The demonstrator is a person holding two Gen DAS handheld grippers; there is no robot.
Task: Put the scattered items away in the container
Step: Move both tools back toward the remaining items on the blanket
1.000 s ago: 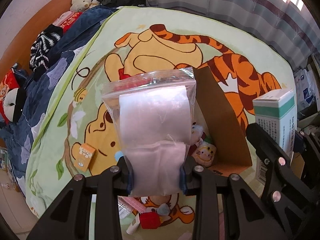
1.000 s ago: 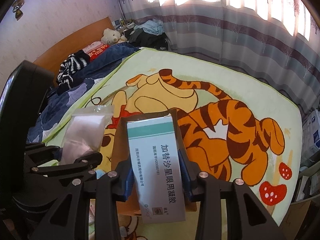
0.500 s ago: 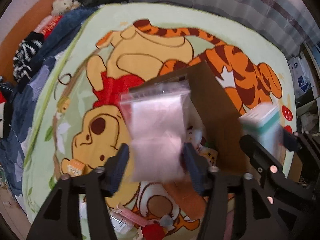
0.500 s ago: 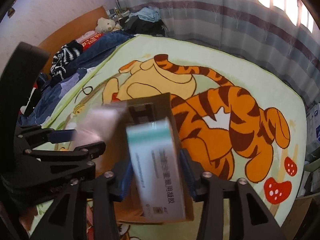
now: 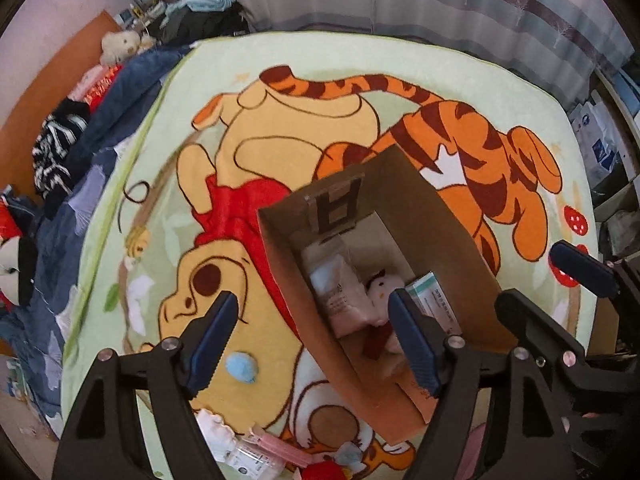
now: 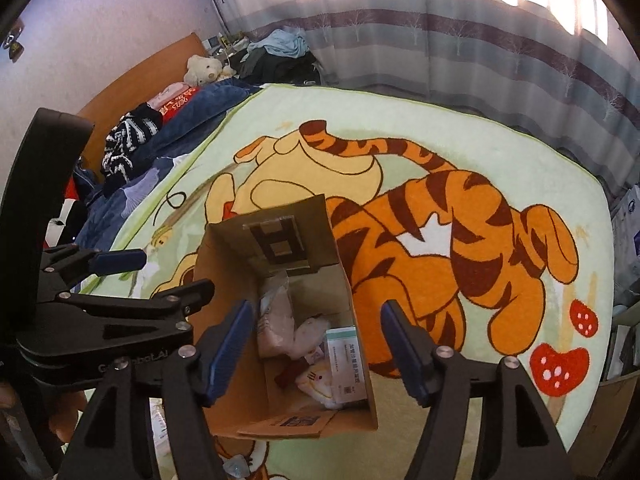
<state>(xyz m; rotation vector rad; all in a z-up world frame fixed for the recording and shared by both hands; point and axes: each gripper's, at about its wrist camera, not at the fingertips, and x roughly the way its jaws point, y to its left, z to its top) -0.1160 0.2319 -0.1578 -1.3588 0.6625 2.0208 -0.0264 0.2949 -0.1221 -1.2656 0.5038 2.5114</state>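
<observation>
Now that both jaws have just been opening, the left gripper and right gripper gape wide and empty, bag and medicine box dropped inside the cardboard box, more clutter at 6 o'clock

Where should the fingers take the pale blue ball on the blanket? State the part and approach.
Across the middle of the pale blue ball, coming straight down. It is small and round, lies alone on the flat blanket, and has open space on both sides for the fingers.
</observation>
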